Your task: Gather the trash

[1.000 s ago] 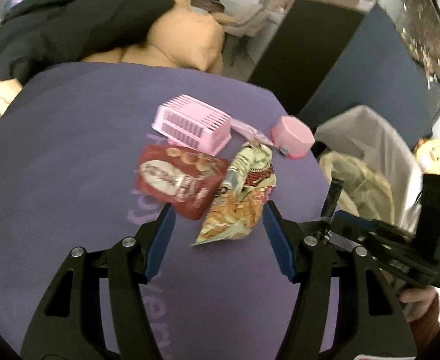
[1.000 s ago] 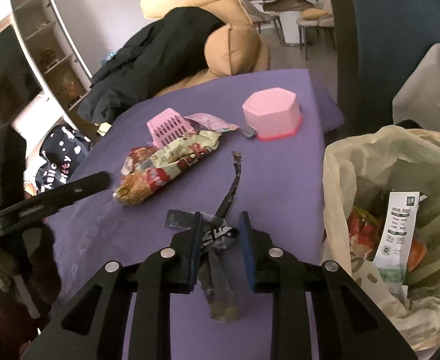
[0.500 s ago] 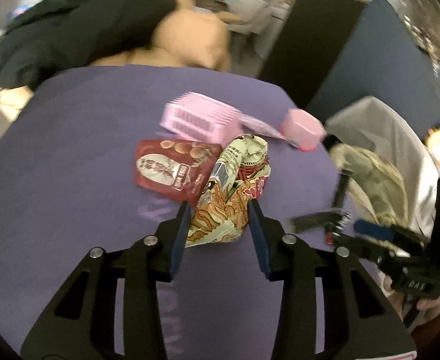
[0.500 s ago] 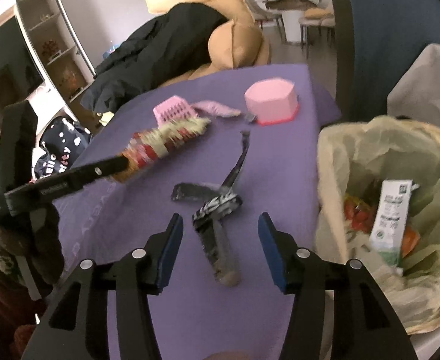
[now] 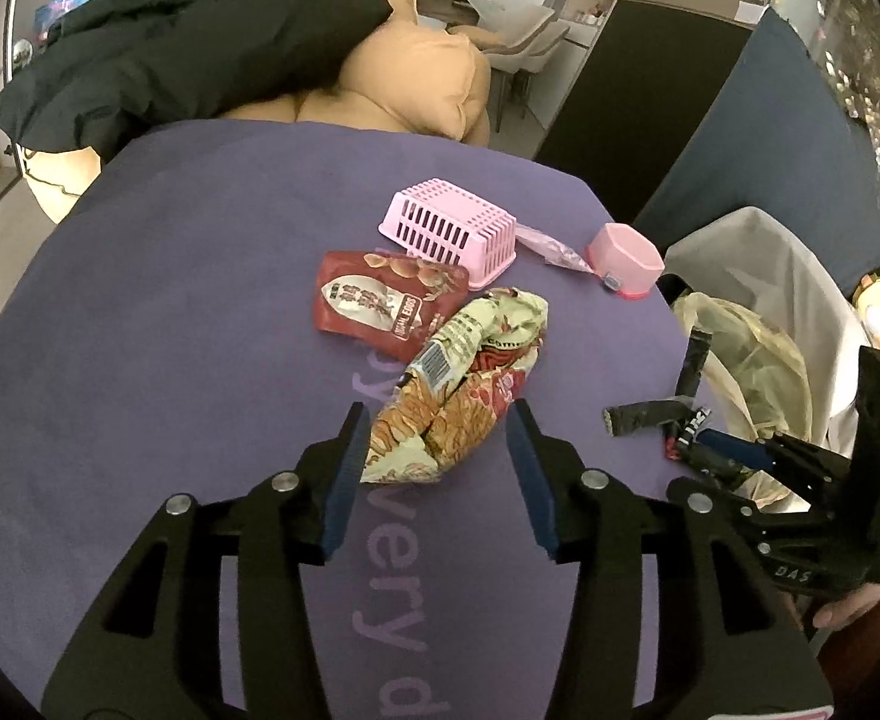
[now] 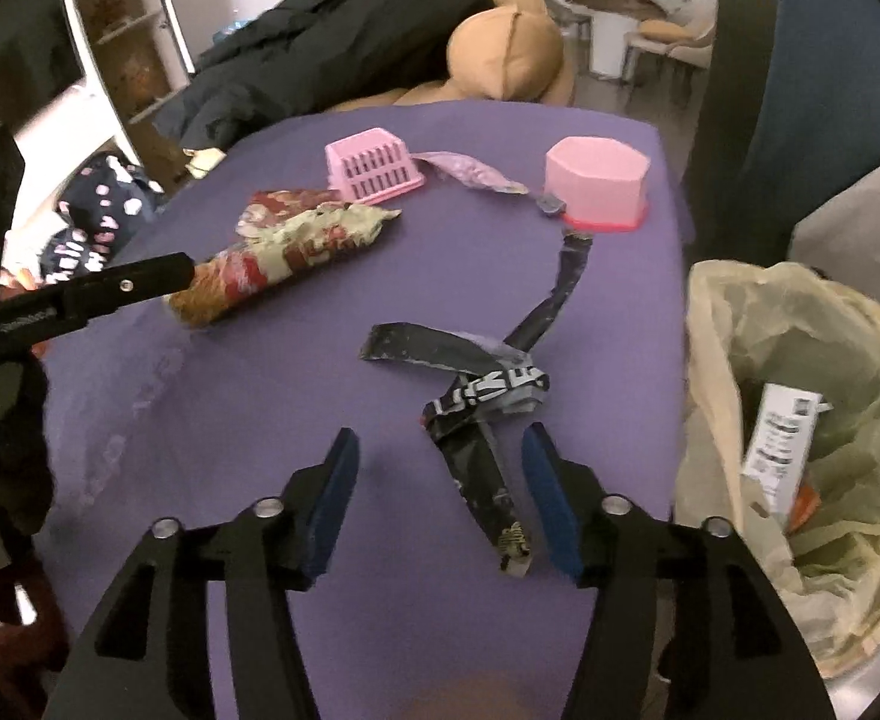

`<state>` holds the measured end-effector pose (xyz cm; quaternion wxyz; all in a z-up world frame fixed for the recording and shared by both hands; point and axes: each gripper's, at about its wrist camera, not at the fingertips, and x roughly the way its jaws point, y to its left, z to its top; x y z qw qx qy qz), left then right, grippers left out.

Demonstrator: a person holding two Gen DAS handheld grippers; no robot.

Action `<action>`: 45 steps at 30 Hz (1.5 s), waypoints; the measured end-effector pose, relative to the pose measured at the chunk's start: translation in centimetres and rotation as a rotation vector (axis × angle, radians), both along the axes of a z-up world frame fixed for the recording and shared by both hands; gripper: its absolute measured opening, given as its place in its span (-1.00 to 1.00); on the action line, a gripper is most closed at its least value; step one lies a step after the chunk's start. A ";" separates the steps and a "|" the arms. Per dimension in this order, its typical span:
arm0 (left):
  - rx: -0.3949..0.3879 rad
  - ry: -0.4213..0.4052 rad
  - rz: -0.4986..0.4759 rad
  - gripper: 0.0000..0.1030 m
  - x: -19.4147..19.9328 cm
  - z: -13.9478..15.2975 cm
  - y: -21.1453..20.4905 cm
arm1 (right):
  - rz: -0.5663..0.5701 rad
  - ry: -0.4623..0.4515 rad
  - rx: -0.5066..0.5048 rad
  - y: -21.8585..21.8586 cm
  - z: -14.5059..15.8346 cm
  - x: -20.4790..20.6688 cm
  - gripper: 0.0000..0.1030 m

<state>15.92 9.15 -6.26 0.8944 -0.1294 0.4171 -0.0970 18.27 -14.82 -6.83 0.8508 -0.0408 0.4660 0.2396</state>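
A crumpled noodle wrapper (image 5: 463, 384) lies on the purple table, its near end between the open fingers of my left gripper (image 5: 437, 468); it also shows in the right wrist view (image 6: 284, 258). A red snack pouch (image 5: 380, 306) lies beside it. A black torn wrapper (image 6: 487, 408) lies just ahead of my open, empty right gripper (image 6: 440, 498), with its tail between the fingers. The lined trash bin (image 6: 799, 420) stands at the table's right edge and holds trash.
A pink slotted basket (image 5: 448, 228), a pink tub (image 5: 622, 258) and a thin purple wrapper (image 5: 550, 249) sit at the table's far side. A beige cushion (image 5: 416, 78) and dark clothes (image 5: 188, 42) lie beyond. A blue partition (image 5: 769, 138) stands behind the bin.
My right gripper has opened and let go of the black wrapper, which now lies on the table. My left gripper narrowed around the noodle wrapper, then widened a little.
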 end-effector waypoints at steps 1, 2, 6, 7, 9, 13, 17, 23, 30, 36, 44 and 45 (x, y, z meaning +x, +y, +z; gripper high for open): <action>-0.003 -0.001 0.000 -0.11 0.0 0.0 0.0 | -0.004 0.022 0.024 -0.4 0.1 0.2 0.10; -0.004 -0.002 0.000 -0.11 0.0 0.0 0.0 | -0.005 0.038 0.035 -0.5 0.1 0.5 0.10; -0.015 0.002 0.001 -0.10 -0.1 -0.1 0.1 | 0.037 0.038 -0.051 0.6 0.3 0.4 0.10; -0.016 0.003 0.002 -0.10 0.0 -0.1 0.2 | 0.038 0.026 -0.080 1.0 0.3 0.3 0.10; -0.020 0.003 0.005 -0.10 -0.1 -0.1 0.3 | 0.041 0.003 -0.125 1.7 0.1 0.0 0.09; -0.027 0.000 0.017 -0.10 -0.1 0.0 0.6 | 0.035 -0.016 -0.180 2.3 0.0 -0.3 0.09; -0.033 0.004 0.026 -0.10 -0.2 -0.1 0.9 | 0.010 -0.043 -0.198 2.4 0.0 0.0 0.09; -0.031 0.005 0.023 -0.08 -0.1 -0.1 0.9 | -0.042 -0.050 -0.138 1.7 0.5 2.0 -0.25; -0.037 -0.004 0.015 -0.06 -0.1 0.0 0.9 | -0.072 -0.099 -0.113 1.1 2.5 2.1 -0.63; -0.041 -0.019 -0.016 0.02 -0.2 0.2 0.3 | -0.102 -0.157 -0.100 0.1 4.0 1.7 -0.63; 0.000 -0.031 -0.052 0.02 0.9 0.5 -0.9 | -0.118 -0.169 -0.071 -1.3 4.1 1.3 -0.66; 0.011 -0.022 -0.050 0.02 1.4 0.4 -1.0 | -0.119 -0.165 -0.067 -1.4 4.1 1.3 -0.67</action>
